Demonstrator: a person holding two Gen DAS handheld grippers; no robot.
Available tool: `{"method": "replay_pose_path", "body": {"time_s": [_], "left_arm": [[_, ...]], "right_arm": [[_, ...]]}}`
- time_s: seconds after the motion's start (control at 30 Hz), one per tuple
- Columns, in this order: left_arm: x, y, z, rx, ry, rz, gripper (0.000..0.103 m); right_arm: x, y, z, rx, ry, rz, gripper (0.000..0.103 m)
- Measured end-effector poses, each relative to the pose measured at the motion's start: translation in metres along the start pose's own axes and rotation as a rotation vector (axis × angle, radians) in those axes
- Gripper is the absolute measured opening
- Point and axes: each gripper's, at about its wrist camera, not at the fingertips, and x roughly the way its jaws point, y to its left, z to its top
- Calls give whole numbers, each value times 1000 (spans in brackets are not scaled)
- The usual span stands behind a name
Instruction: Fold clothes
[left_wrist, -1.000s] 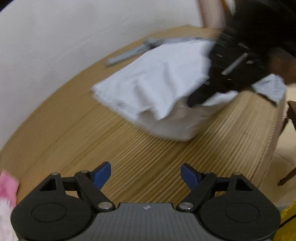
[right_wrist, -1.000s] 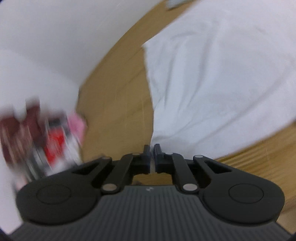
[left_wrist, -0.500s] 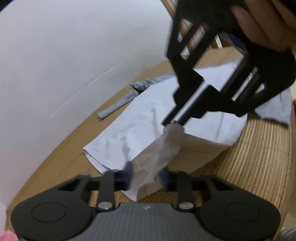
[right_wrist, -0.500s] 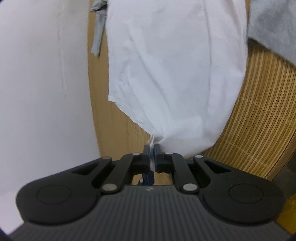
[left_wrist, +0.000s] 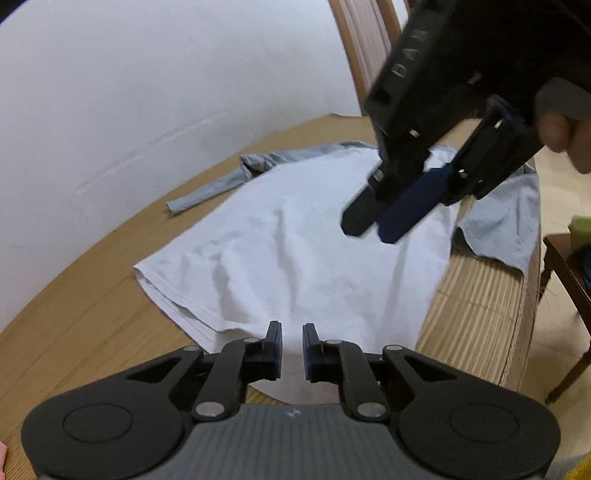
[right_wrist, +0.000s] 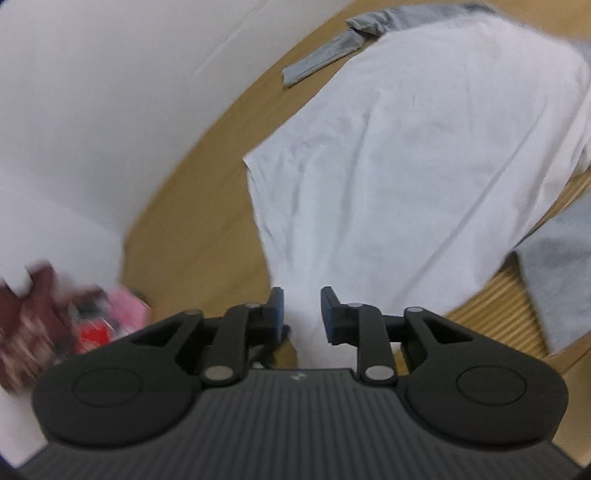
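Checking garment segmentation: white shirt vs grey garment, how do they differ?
The white shirt lies on top, spread broad with soft wrinkles; the grey garment is mostly covered, showing only at the edges. The white shirt shows no sleeve; the grey garment trails a long thin sleeve toward the wall. Both lie on the wooden table.

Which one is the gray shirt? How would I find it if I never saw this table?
Find the wooden table by the white wall. A big white shirt lies spread across it. The gray shirt lies underneath, poking out along the far side and the right edge; its long thin sleeve stretches toward the wall.
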Motion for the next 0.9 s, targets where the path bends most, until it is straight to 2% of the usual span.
{"method": "replay_pose_path", "body": {"time_s": [0.07,0.2,0.27,0.43,0.5,0.67,0.73,0.9], "left_arm": [[4,-2,-3,12,22,-4,14],[-4,12,-17,-20,64,-5,16],[-10,22,-25,-20,89,2,16],[-28,21,-46,24,144,14,19],[-32,18,-50,19,163,16,19],[-35,17,-53,5,170,9,23],[-36,18,-53,12,166,13,26],[-38,24,-55,-4,177,28,28]], "right_arm": [[-1,-7,-5,-46,43,-20,30],[7,-12,-17,-84,76,-17,30],[15,-13,-27,-126,84,13,30],[22,-2,-54,-435,146,-55,30],[26,1,-63,-511,148,-42,30],[36,-12,-60,-451,178,71,30],[45,-16,-58,-424,181,88,30],[54,-2,-65,-462,174,149,30]]}}
